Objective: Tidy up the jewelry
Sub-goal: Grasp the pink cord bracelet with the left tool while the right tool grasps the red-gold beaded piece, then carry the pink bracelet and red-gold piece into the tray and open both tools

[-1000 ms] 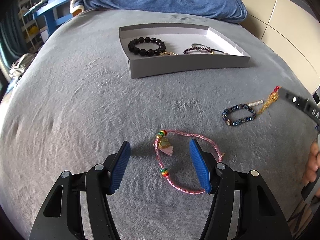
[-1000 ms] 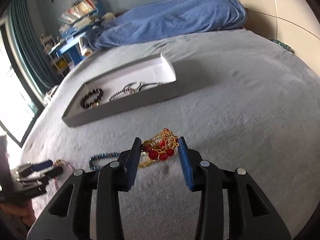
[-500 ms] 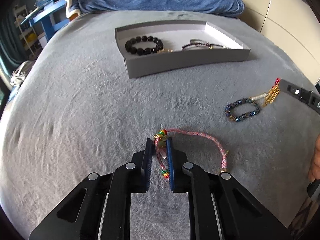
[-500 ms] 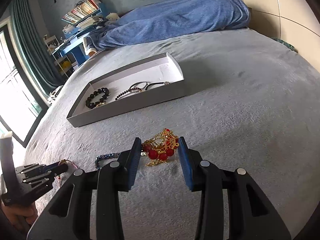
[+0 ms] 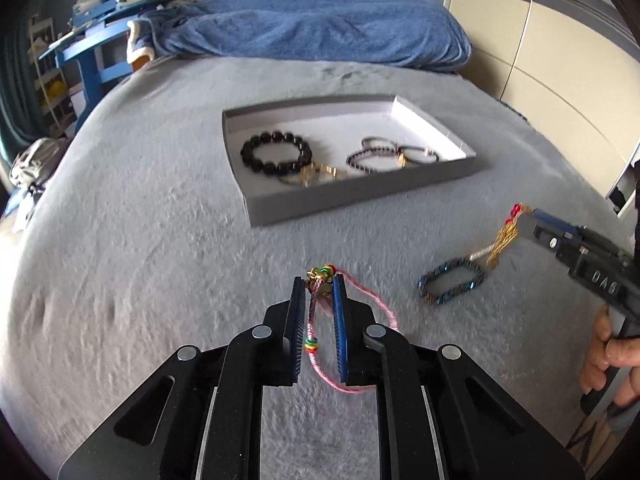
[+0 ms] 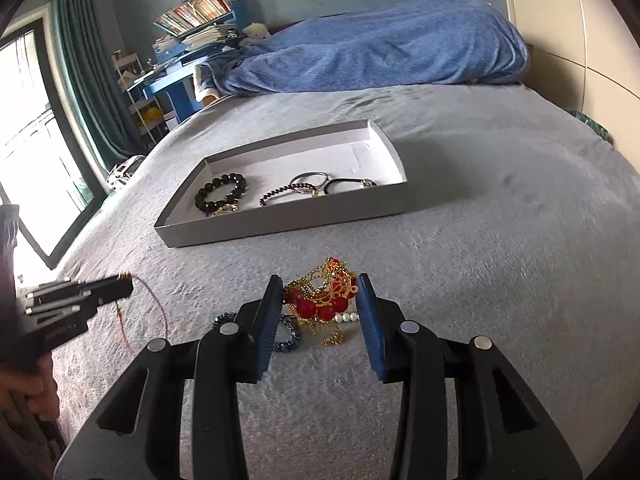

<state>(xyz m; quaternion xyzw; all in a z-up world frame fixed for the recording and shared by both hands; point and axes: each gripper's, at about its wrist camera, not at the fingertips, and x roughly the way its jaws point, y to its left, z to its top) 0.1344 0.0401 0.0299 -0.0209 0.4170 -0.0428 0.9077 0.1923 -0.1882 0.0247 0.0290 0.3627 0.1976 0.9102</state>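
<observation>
My left gripper (image 5: 319,285) is shut on a pink cord bracelet (image 5: 316,320) with coloured beads and holds it above the grey bed cover; its loop hangs to the right. My right gripper (image 6: 318,292) is shut on a red-bead and gold-chain bracelet (image 6: 324,300), lifted off the cover. A blue beaded bracelet (image 5: 450,284) lies on the cover between the grippers; it also shows in the right wrist view (image 6: 286,334). The grey tray (image 5: 360,196) holds a black bead bracelet (image 5: 276,154) and thin dark bracelets (image 5: 384,154).
A blue blanket (image 5: 320,28) lies at the head of the bed. A blue desk with books (image 6: 188,60) stands at the far left, next to a curtain and window (image 6: 36,140). A wall (image 5: 560,60) runs along the right side.
My left gripper closed on the pink cord bracelet and lifted it toward the tray. My right gripper rose with the red and gold bracelet in it.
</observation>
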